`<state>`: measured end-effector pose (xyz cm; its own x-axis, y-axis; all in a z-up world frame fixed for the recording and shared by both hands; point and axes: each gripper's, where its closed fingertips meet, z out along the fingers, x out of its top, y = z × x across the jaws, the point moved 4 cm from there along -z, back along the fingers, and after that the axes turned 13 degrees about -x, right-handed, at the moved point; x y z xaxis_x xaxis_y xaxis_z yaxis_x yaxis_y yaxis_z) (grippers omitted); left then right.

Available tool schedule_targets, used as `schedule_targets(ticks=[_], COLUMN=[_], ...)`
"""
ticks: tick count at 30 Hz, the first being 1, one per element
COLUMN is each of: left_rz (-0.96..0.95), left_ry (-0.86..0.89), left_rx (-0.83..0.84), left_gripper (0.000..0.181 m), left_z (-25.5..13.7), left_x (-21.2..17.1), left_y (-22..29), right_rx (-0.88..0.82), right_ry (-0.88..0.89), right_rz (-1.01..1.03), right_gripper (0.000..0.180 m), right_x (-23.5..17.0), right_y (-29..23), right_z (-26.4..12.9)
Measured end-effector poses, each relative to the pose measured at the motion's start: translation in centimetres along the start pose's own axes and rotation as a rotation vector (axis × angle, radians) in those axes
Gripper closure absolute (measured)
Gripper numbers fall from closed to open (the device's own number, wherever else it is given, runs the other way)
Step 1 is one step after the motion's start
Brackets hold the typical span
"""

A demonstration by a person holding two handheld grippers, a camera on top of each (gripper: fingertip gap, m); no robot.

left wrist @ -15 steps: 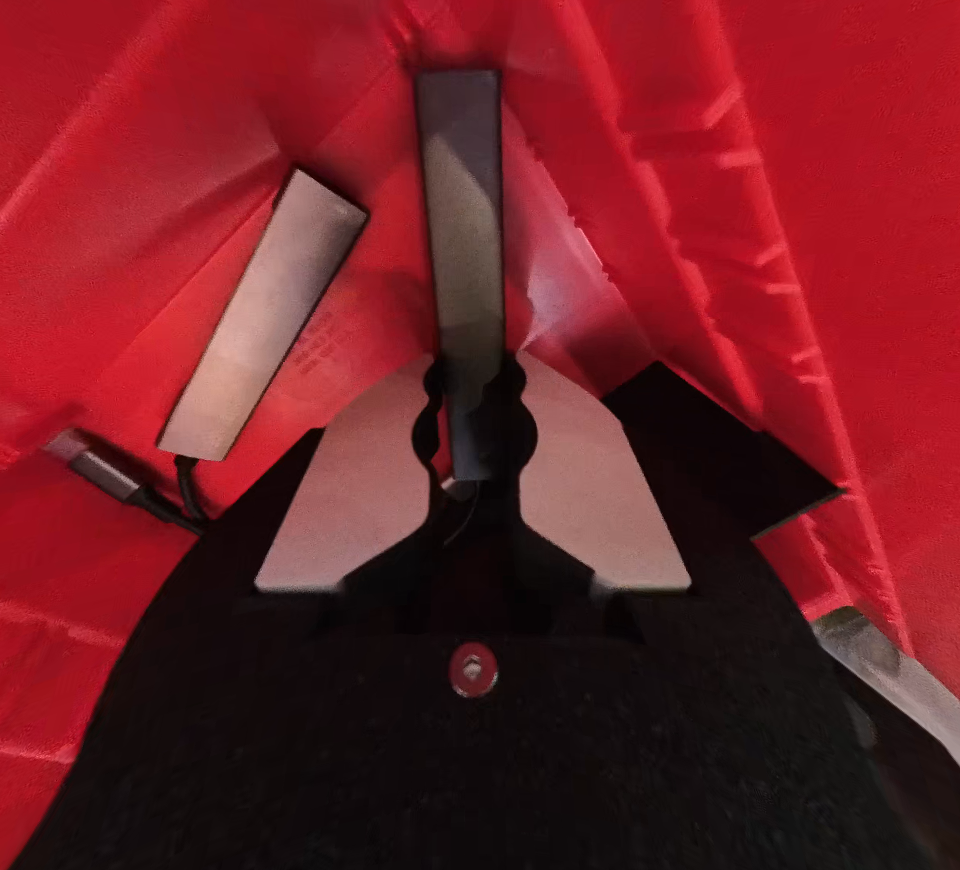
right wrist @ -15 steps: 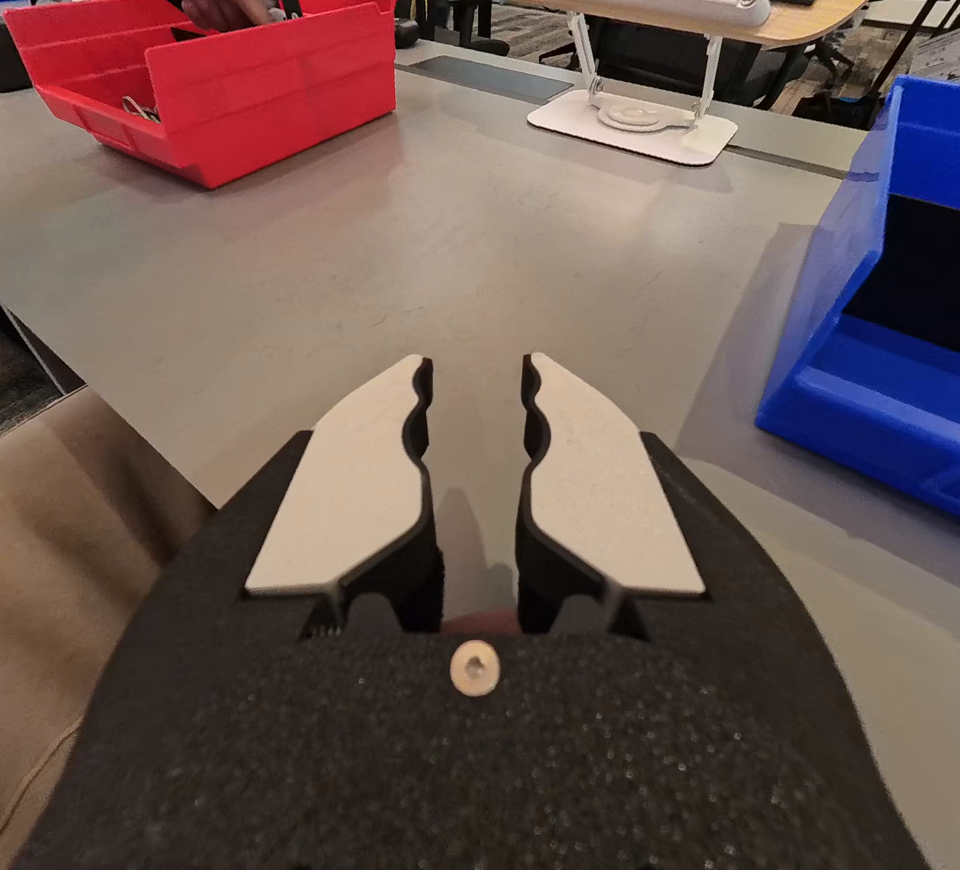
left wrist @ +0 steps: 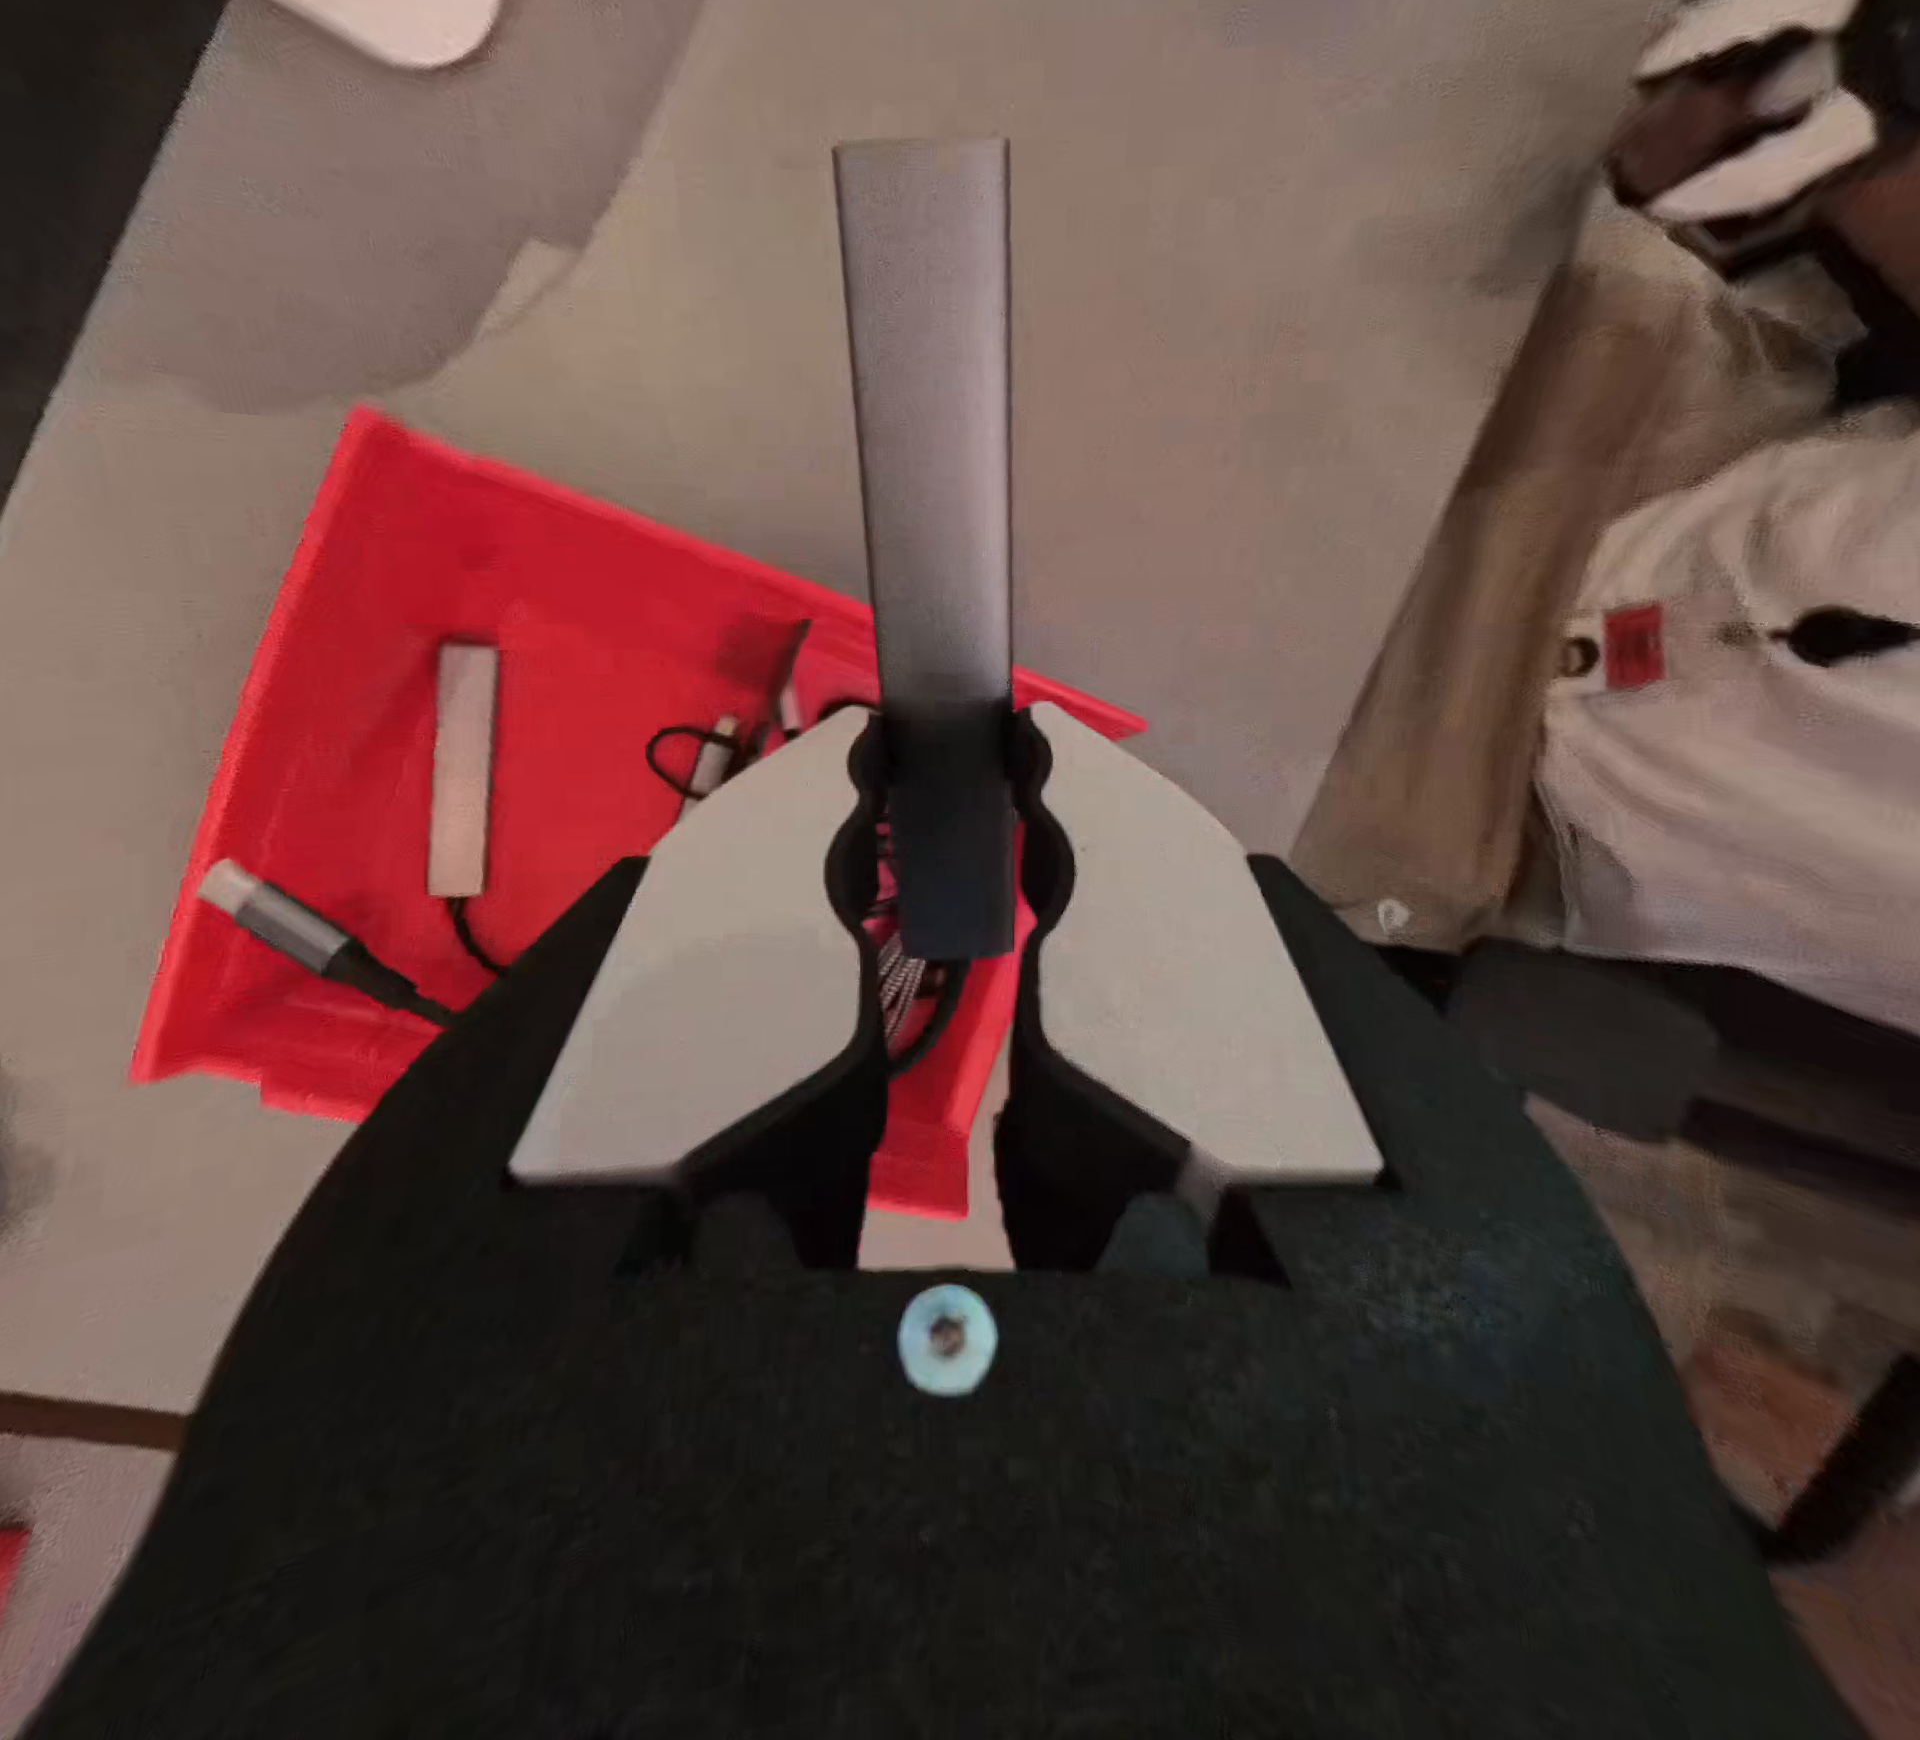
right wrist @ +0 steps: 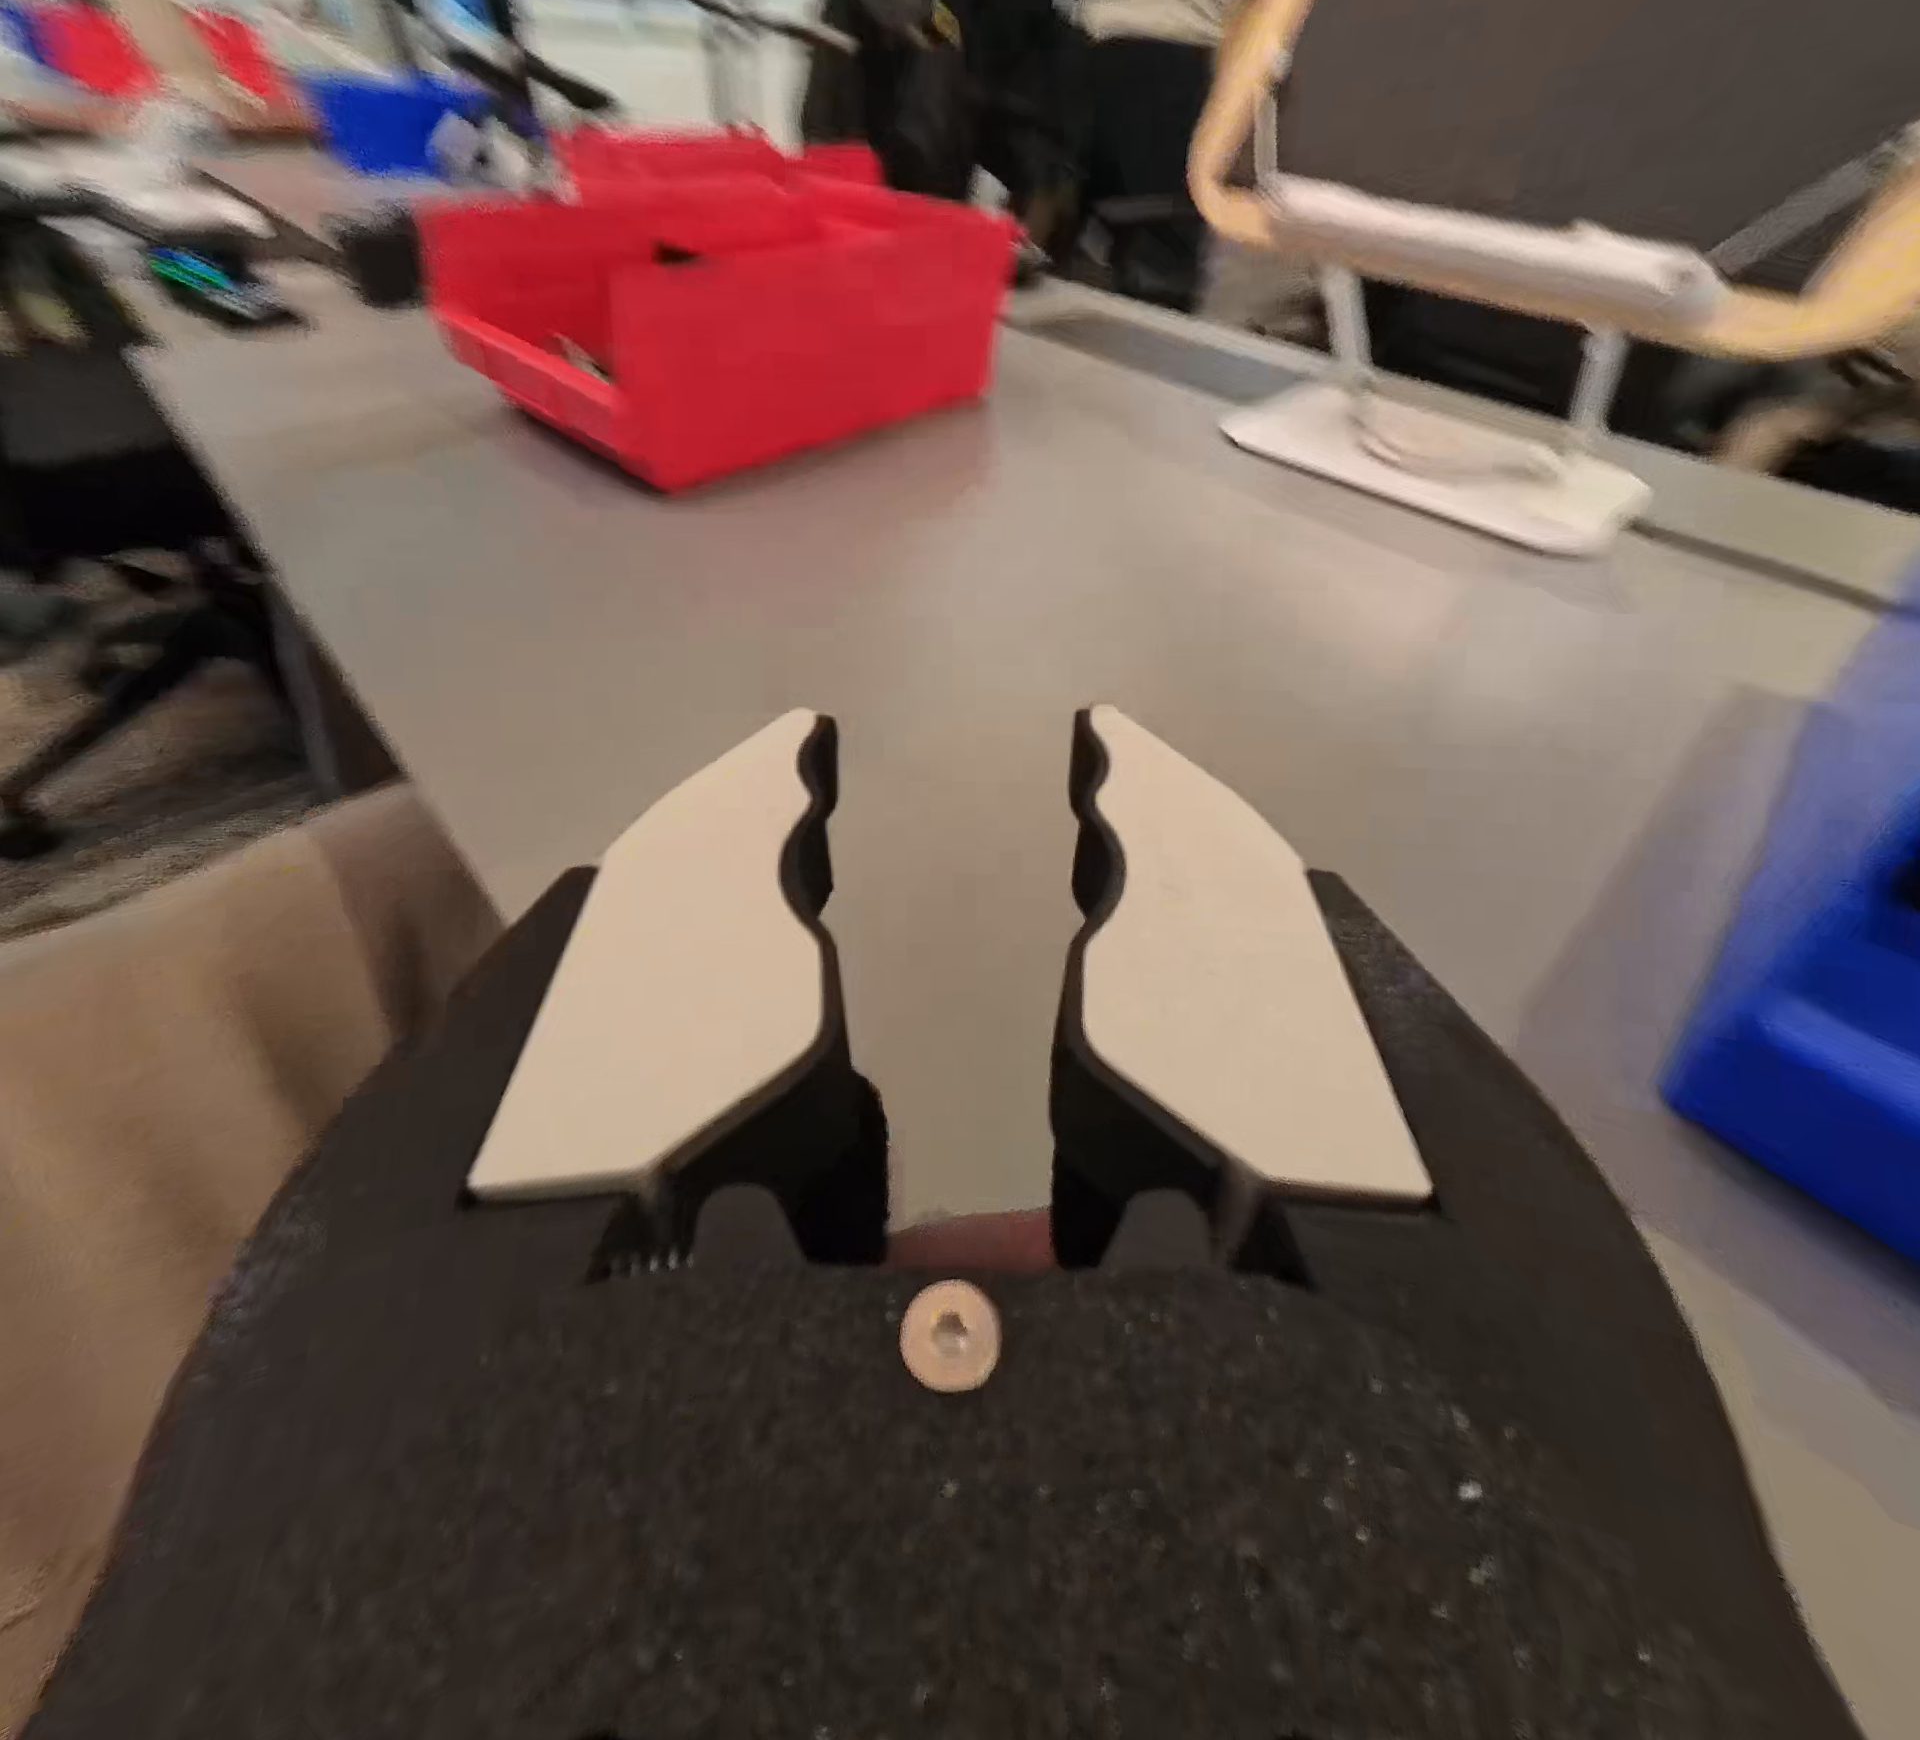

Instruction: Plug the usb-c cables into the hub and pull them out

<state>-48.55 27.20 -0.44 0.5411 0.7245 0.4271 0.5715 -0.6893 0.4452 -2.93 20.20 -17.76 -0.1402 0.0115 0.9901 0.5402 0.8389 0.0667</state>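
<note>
Hub [left wrist: 930,485] between left gripper [left wrist: 943,760] jaws.

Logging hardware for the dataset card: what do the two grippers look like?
Both match: left gripper and right gripper each have a black, grainy-textured body, one silver screw at centre, and two fingers with flat pale grey faces and black scalloped inner edges. No cables or markings visible.

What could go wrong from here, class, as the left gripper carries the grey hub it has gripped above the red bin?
1. The left gripper clamps only the hub's near end; most of it sticks out forward, so it may pivot or slip.
2. Its cable hangs down towards the red bin, where a second hub and a loose plug lie; it might snag them.
3. The right gripper is open and empty over the table, giving no support.
</note>
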Motion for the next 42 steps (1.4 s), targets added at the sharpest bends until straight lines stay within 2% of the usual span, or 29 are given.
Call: schedule_targets(ticks=[2,5,8,13,17,24,28,42], left_rz=[0.118,0.264,0.362,0.433,0.464,0.45,0.452,0.393], left_ry=[-0.117,-0.345,-0.536,-0.685,-0.718,-0.759,-0.782,-0.78], left_rx=[-0.075,-0.206,-0.339,-0.523,-0.627,-0.697,-0.731,-0.733], left_gripper=[0.158,0.158,0.158,0.158,0.158,0.158,0.158,0.158], left_z=[1.4,6.4,12.6,20.1,23.3,24.9,25.4,24.7], left_x=[2.7,5.9,7.8,10.3,11.1,11.9,11.8,10.1], left_y=[4.3,9.7,12.9,15.4,16.0,15.8,16.1,15.0], right_rx=[0.156,0.286,0.295,0.31,0.301,0.333,0.324,0.391], right_ry=[0.09,0.144,0.182,0.214,0.269,0.188,0.21,0.236], right_rz=[0.035,0.019,-0.184,-0.527,-0.579,-0.645,-0.676,-0.693], right_gripper=[0.137,0.138,0.137,0.141,0.146,0.154,0.169,0.168], right_x=[1.9,4.7,8.1,11.3,11.4,9.1,8.8,8.5], right_y=[-1.0,-0.4,0.9,0.6,0.2,0.1,-0.2,-2.1], right_z=[0.0,1.1,2.8,4.8,5.2,6.0,6.7,8.2])
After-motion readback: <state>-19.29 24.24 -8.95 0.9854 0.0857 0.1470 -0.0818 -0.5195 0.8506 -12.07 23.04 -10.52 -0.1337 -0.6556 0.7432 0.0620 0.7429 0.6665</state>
